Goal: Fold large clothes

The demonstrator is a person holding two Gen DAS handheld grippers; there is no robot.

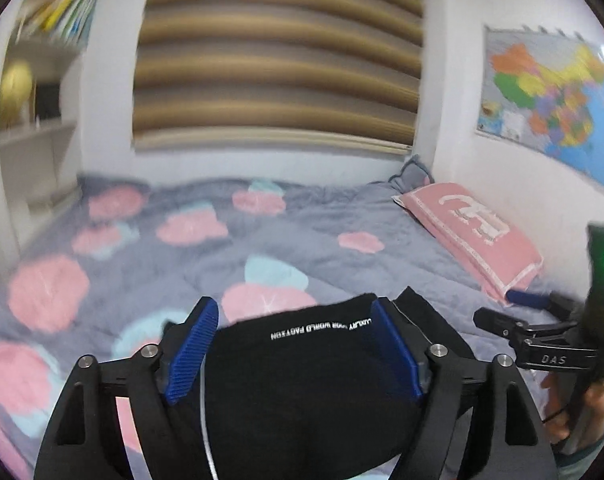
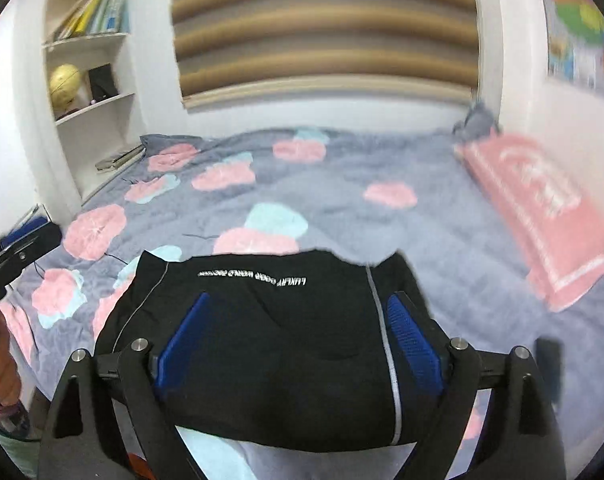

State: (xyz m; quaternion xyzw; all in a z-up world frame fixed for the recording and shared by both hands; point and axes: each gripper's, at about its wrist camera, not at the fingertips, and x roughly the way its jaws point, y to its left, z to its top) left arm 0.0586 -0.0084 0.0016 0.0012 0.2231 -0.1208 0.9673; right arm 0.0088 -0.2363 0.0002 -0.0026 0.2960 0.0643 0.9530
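The left gripper [image 1: 292, 350] stands with its blue pads wide apart, and the black garment [image 1: 302, 380] lies beyond and beneath them, seemingly not pinched; no pad visibly presses the cloth. The right gripper [image 2: 298, 344] is likewise spread open, over the same black garment [image 2: 270, 320], whose fabric fills the gap between its fingers without being clamped, as far as the blur allows.

The garment looks like a compact folded bundle at the near edge of the bed, directly ahead of and below both grippers. Its printed white lettering [image 2: 252, 276] runs left to right, so its long axis lies across the view, and a pale seam line runs near to far down its right side. Neither hand is clearly the nearer; both hang over it side by side, so a fresh grasp would mean coming down onto it.

Beneath it spreads a grey quilt [image 2: 341, 208] with pink and pale blue patches. A pink pillow [image 1: 473, 236] lies to the right by the wall, a striped blind [image 2: 325, 28] hangs at the far end, white shelves [image 2: 90, 80] stand far left, and a colourful map [image 1: 549, 100] hangs on the right wall
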